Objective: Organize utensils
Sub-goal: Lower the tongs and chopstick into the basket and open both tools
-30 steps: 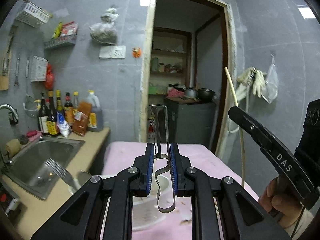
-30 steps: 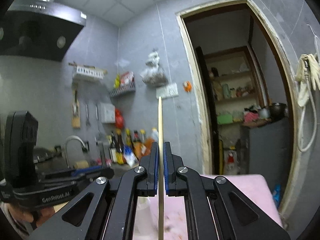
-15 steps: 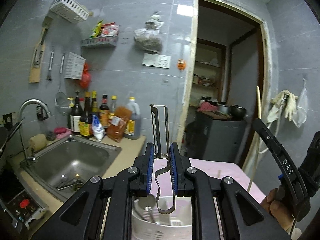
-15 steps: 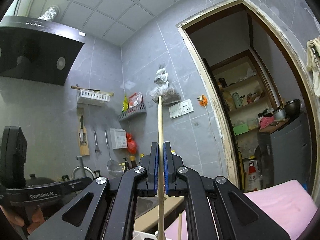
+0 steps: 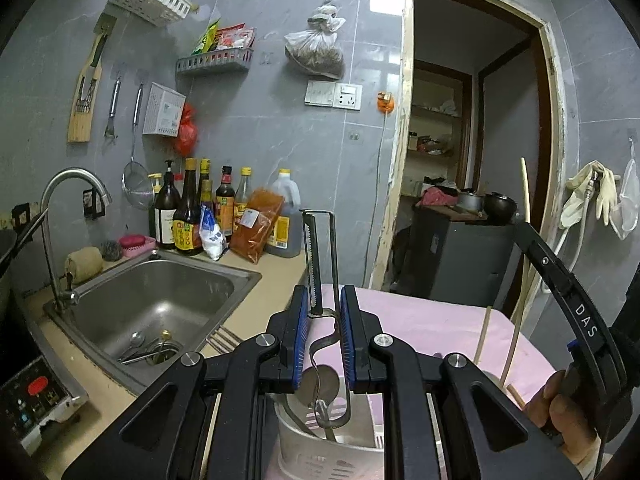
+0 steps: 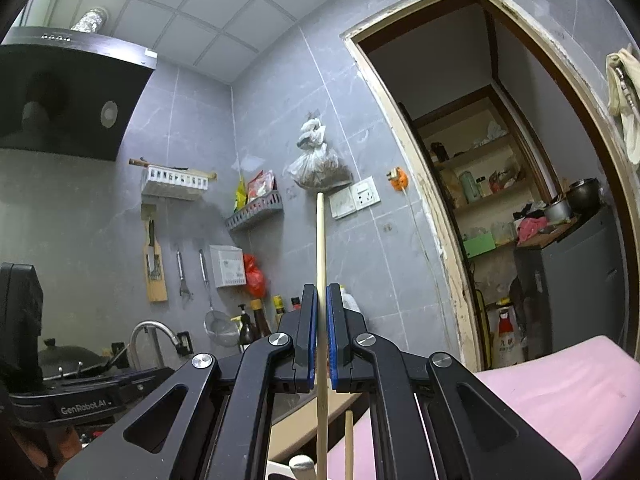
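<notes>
Wooden chopstick (image 6: pixel 320 280) between right claw (image 6: pixel 321 332) pads

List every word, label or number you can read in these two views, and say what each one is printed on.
"DAS": on the right gripper, along its black finger, left wrist view.
"GenRobot.AI": on the left gripper's black body, right wrist view.
Bottle labels by the sink, the white wall box and the red-labelled bottle in the doorway: too small or blurred to read.

Left wrist view: rides my left gripper (image 5: pixel 324 332), facing slightly downward over sink (image 5: pixel 160 312) and pink bench (image 5: pixel 420 320), close. Right wrist view: rides my right gripper (image 6: pixel 320 336), tilted upward toward ceiling (image 6: pixel 240 0). Shared: grey tiled wall (image 5: pixel 280 128), doorway (image 6: pixel 500 200).
</notes>
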`<state>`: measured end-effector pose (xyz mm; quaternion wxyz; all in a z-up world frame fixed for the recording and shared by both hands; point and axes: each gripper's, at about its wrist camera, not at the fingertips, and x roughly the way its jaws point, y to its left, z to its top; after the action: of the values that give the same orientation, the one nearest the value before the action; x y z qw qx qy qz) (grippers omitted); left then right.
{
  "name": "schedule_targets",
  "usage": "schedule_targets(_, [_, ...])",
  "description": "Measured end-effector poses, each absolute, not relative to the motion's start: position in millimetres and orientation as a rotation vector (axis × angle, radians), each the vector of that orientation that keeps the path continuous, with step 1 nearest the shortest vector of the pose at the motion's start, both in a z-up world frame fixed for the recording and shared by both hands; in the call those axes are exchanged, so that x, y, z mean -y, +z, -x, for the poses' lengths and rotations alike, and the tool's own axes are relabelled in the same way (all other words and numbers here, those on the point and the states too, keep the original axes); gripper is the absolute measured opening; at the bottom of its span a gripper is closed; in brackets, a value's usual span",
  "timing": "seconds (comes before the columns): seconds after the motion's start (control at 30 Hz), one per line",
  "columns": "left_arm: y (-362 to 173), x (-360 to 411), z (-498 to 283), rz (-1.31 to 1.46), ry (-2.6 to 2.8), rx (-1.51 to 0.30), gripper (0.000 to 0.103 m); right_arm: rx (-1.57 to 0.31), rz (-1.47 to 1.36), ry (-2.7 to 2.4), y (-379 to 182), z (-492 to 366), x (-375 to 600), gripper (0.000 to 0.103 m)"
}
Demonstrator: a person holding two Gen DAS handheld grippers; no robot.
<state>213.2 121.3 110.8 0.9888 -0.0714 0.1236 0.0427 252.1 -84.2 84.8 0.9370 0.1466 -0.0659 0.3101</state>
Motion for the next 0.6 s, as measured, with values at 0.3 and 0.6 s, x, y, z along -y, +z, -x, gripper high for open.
schedule_targets(0.3, [94.7,-121.8,-218.7,0.150,0.116,-0.244,0.013,0.119,-0.261,0.632,72.8,-257.1,72.3,0.003])
schedule_targets(0.6, [83.6,-113.4,-219.6,0.112,0.105,-0.265,0.013,0.081,-0.221,0.633,64.2,-256.5,67.5,0.003])
